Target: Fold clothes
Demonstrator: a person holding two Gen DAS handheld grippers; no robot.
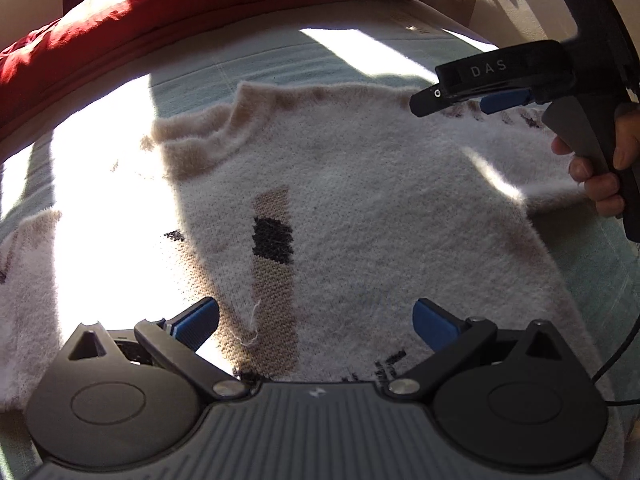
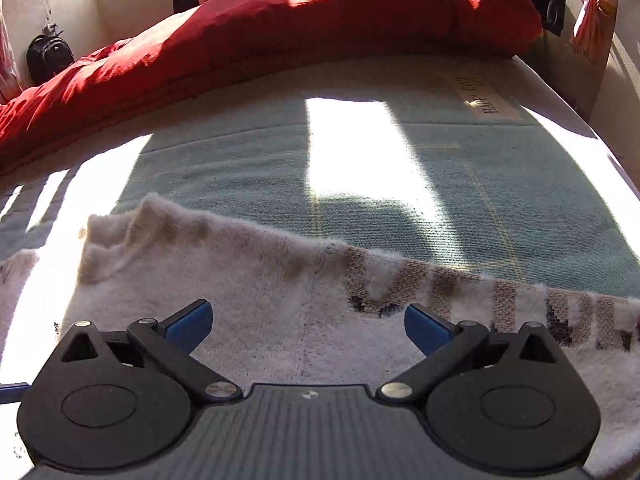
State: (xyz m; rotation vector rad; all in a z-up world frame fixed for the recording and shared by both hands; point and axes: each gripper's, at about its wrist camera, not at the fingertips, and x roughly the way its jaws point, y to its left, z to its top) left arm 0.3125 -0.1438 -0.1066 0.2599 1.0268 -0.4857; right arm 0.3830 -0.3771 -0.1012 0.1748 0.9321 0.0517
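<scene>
Left wrist view: the sweater [image 1: 320,200] lay spread flat on the bed [image 1: 400,52], collar toward the red duvet [image 1: 160,4]. The left tool [image 1: 316,320] hovered above the sweater's body with jaws spread wide, gripping nothing. The right tool [image 1: 472,92] hung over the sweater's far shoulder; its jaw state could not be told here.

Right wrist view: the right tool [image 2: 308,322] stood open and empty, just above the sweater's [image 2: 240,280] shoulder seam. For a clean fold, each tool should probably pinch one fabric layer at the sleeve edge and lift evenly.
</scene>
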